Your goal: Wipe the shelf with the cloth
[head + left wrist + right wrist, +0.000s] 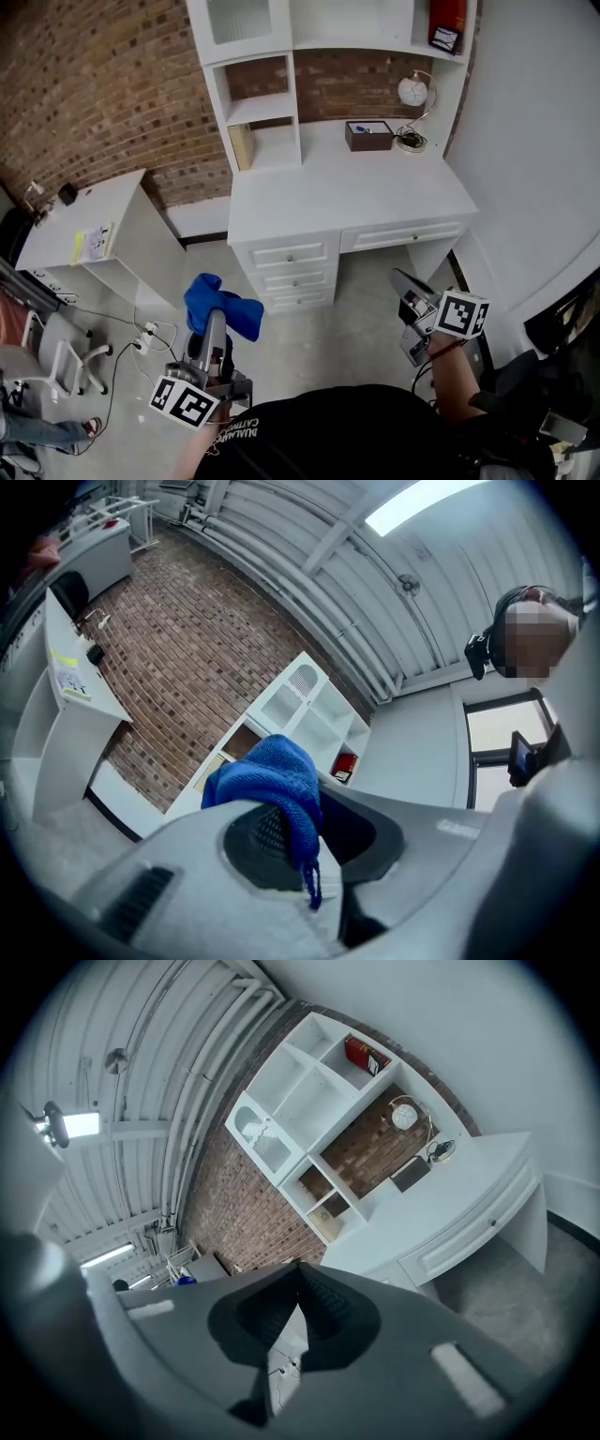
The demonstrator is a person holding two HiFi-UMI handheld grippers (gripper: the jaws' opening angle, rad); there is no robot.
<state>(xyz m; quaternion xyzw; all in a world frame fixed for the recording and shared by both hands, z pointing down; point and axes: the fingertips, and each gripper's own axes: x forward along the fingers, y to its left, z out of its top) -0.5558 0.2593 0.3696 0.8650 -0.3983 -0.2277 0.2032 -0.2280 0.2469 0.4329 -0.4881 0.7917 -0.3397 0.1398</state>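
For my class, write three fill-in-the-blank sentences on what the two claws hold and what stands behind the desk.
The cloth in the left claw is ___.
The right claw is shut and holds ___.
The wall behind the white desk is made of ___.
Missing words: blue; nothing; brick.

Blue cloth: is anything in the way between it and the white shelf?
Nothing visible does. The left gripper holds the cloth over the floor, before the desk; the shelf above the desk stands open.
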